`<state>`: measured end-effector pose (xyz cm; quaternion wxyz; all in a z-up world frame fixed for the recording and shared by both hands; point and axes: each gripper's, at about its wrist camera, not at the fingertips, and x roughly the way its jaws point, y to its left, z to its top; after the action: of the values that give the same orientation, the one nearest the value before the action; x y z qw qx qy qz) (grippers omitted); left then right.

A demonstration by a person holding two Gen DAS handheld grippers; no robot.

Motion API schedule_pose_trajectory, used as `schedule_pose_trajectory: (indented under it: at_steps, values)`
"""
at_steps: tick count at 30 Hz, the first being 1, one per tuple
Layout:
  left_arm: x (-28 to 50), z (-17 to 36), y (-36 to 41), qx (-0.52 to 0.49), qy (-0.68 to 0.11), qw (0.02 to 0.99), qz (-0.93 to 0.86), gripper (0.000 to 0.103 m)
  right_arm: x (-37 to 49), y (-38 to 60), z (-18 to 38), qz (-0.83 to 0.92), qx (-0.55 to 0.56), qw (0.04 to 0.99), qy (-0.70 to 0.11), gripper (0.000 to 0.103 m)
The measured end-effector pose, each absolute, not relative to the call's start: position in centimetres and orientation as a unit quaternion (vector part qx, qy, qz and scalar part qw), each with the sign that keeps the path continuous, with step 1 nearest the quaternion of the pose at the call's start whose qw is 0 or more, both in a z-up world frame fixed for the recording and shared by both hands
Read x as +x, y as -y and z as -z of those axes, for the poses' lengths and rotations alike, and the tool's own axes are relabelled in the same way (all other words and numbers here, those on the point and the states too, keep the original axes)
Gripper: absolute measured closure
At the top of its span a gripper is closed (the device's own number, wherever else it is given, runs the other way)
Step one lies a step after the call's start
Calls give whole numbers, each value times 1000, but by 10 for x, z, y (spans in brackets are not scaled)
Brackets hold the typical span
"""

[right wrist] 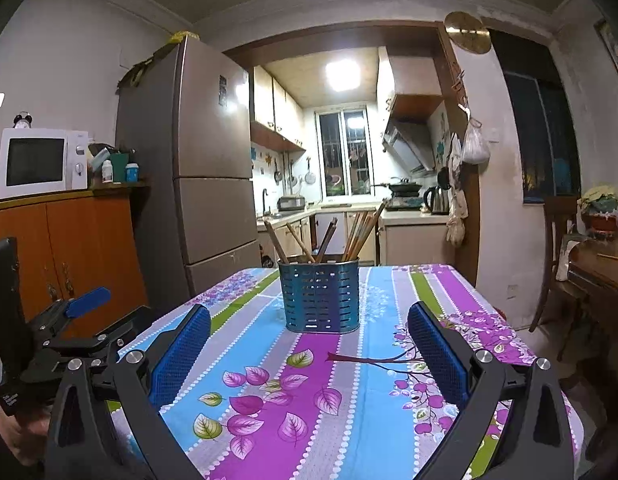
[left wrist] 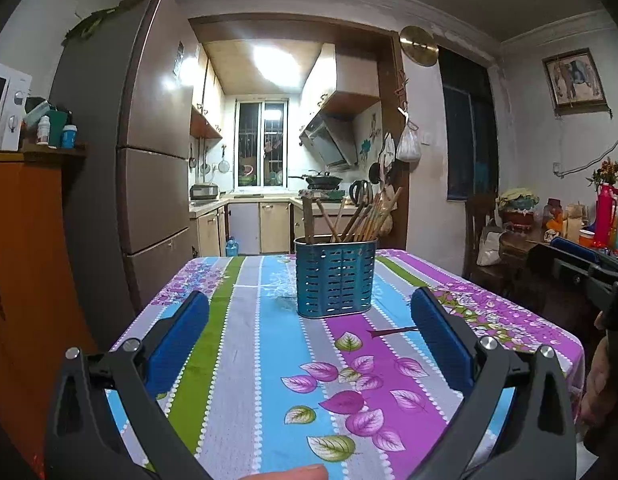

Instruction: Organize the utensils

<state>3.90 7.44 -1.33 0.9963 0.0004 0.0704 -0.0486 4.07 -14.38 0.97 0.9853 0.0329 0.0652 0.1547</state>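
Observation:
A blue slotted metal utensil holder [left wrist: 335, 278] [right wrist: 320, 296] stands upright on the flowered tablecloth [left wrist: 245, 360] [right wrist: 293, 400], far of centre. Several wooden chopsticks [left wrist: 361, 218] [right wrist: 359, 236] lean inside it, most in its right half, a few in its left. My left gripper [left wrist: 309, 312] is open above the near part of the table, its blue pads wide apart and nothing between them. My right gripper [right wrist: 309, 328] is open too, empty, facing the holder from a short way back. Each gripper also shows at the edge of the other's view.
A tall fridge [left wrist: 149, 152] [right wrist: 205, 184] stands left of the table, beside an orange cabinet [right wrist: 69, 256] carrying a microwave [right wrist: 41, 162]. A dark chair [right wrist: 557, 256] and a cluttered side table [left wrist: 569, 236] stand right. The kitchen lies beyond.

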Motion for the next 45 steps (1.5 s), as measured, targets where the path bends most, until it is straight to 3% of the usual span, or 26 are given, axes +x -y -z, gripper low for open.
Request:
schedule_pose_trajectory:
  at_steps: [9,22,45]
  values:
    - [-13,21,-64,14,-24,999,35,5,-11,142,12,-152,30,987,-40,5]
    - [-63,34,-59,-10,-29,999,24,5,-70,145,21,-145,27,989,-27,5]
    - [-57,52,-48,15,-60,998,23,6,-74,154,44,-134,27,990,-38,5]
